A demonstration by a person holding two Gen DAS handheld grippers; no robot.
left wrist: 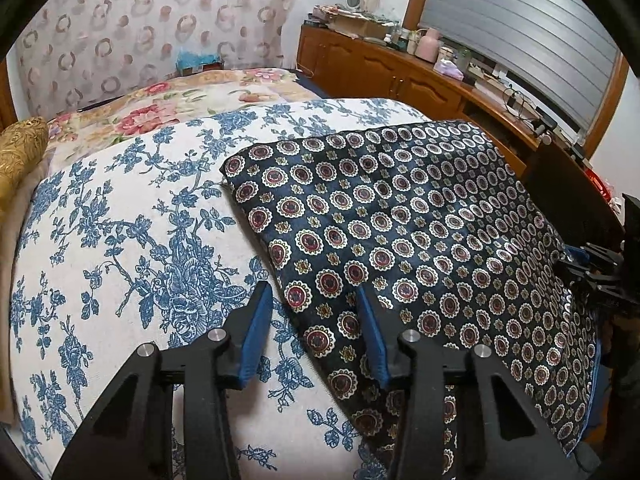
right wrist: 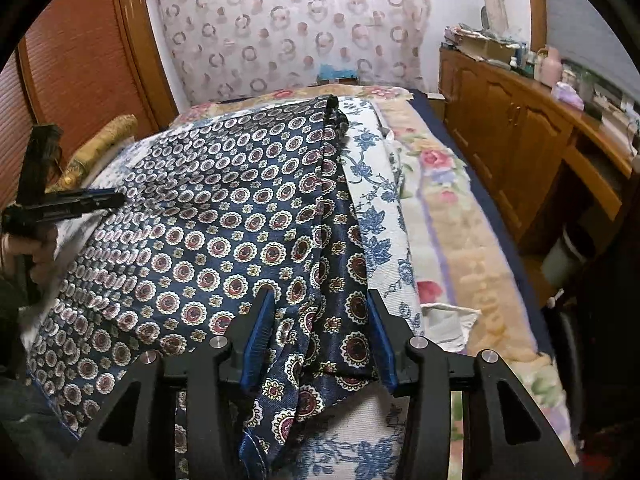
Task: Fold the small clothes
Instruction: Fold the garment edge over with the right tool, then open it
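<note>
Dark navy cloth (left wrist: 400,216), printed with rows of red-and-white medallions, lies spread over a white bedcover (left wrist: 132,216) patterned with blue flowers. Seen from the left gripper (left wrist: 312,300), the cloth stretches ahead and to the right, its near-left edge running diagonally between the 2 blue-padded fingers (left wrist: 256,320). Those fingers stand apart: the left one is over bare bedcover, the right one over the cloth, and neither pad presses on the fabric.

Seen from the right gripper (right wrist: 320,308), the same cloth lies ahead and to the left, with a folded, doubled-up edge running away from the gripper along its right side. A rumpled fold of that edge sits between the 2 fingers, with a loose corner hanging down toward the camera below them. The jaws stand apart here too; the fabric lies between the pads (right wrist: 260,328), but whether it touches either pad I cannot tell.

Far to the left in the right wrist view, the left gripper shows as a black frame beside the cloth's far side, with a hand (right wrist: 38,248) gripping it. Beyond the bedcover lies a pink floral blanket (right wrist: 452,216), to the right of the right gripper. A gold pillow (left wrist: 20,152) rests far left of the left gripper. A wooden cabinet (right wrist: 516,152) with clutter on top runs along the right wall.
</note>
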